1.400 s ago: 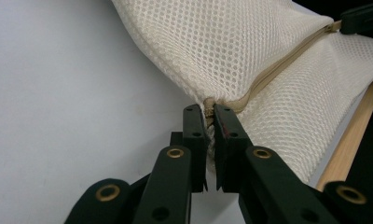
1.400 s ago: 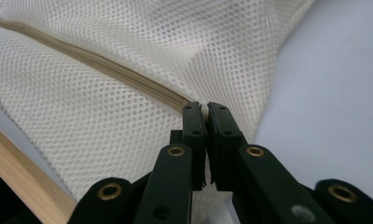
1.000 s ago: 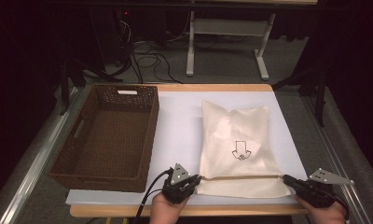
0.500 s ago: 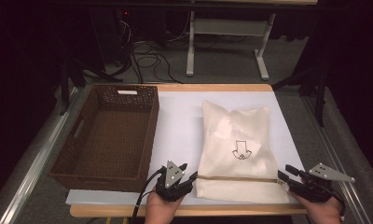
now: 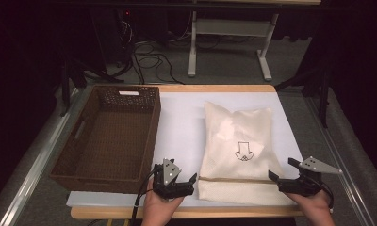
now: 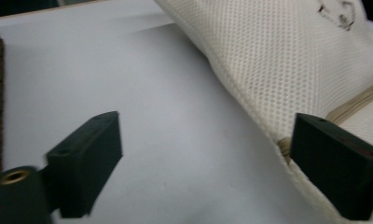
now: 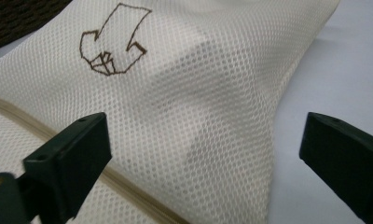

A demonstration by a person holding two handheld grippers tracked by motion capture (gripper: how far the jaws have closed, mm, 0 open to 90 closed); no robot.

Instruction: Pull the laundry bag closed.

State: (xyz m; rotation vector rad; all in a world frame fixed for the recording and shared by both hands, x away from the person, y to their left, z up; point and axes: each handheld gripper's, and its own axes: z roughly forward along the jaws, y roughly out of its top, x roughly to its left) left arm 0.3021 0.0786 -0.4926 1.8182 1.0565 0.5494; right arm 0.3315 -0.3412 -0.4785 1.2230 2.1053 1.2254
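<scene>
A cream mesh bag (image 5: 238, 150) with a brown arrow drawing (image 5: 243, 150) lies flat on the white sheet, its tan zipper (image 5: 233, 180) running across near the front. My left gripper (image 5: 192, 181) rests beside the bag's front left corner; its jaws have just been opening and stand wide apart, nothing pressed between them. In the left gripper view the bag's edge (image 6: 268, 93) sits by the right jaw. My right gripper (image 5: 281, 172) is at the bag's front right corner, jaws just opened wide, with mesh (image 7: 184, 130) lying loose below them.
A dark wicker basket (image 5: 78, 160) stands empty at the left of the white sheet (image 5: 182, 122). The wooden table edge (image 5: 215, 88) runs along the back. Desk legs and cables fill the dark floor beyond.
Both grippers were shut at the zipper's ends a second ago and now stand open. The right gripper has drawn slightly away to the right; the bag lies slack.
</scene>
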